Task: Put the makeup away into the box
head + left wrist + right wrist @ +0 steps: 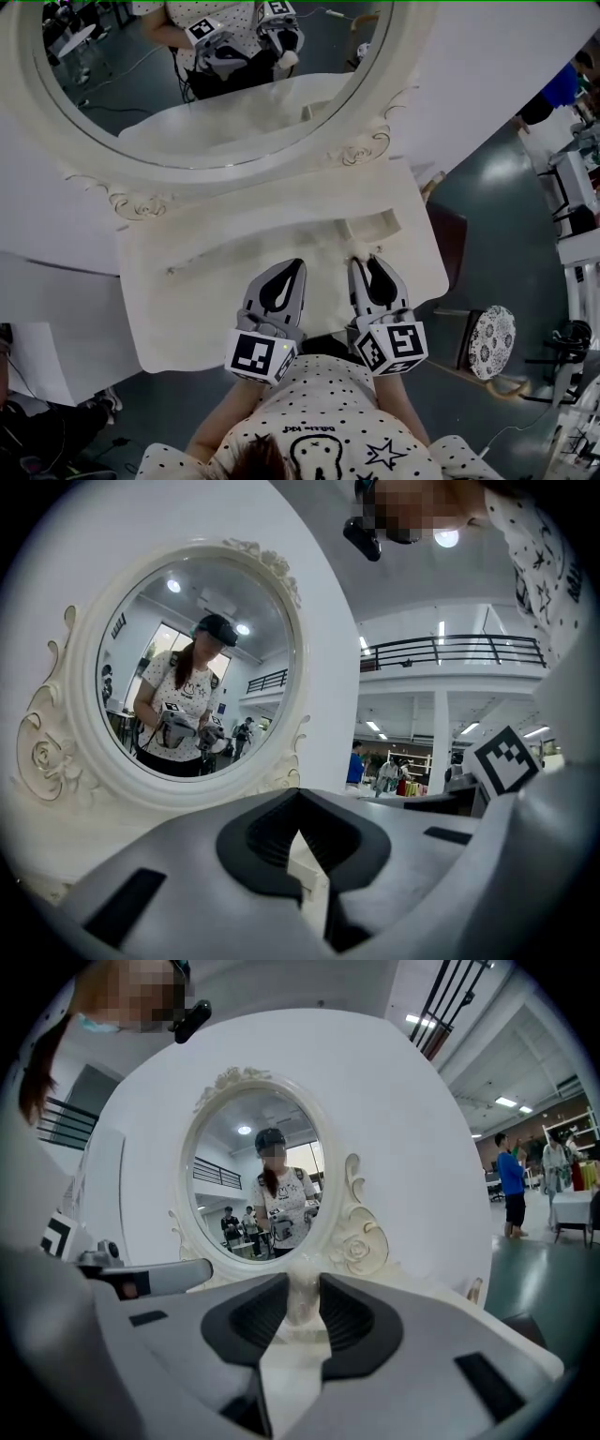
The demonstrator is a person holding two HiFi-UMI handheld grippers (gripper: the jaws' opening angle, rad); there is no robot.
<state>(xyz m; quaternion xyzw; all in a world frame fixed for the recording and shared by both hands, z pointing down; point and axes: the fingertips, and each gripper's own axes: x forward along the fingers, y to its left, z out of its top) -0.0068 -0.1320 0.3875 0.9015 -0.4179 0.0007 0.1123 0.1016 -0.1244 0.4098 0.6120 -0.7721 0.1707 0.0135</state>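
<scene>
I hold a small cream-white, soft-looking makeup piece [302, 1302] in my right gripper [302, 1283], whose pads press it from both sides. In the head view that gripper [364, 259] hovers over the front right of the white dressing table [187, 309], with the pale piece [359, 247] sticking out at its tip. A low white box [380, 225] stands just beyond it on the table's right side. My left gripper [292, 268] is beside the right one over the table's front middle. Its jaws [298, 794] meet at the tips with nothing between them.
A large round mirror [216, 84] in an ornate white frame rises behind the table and reflects both grippers. A stool with a patterned seat [491, 341] and a dark chair [452, 246] stand to the right on the grey floor. People move about far off.
</scene>
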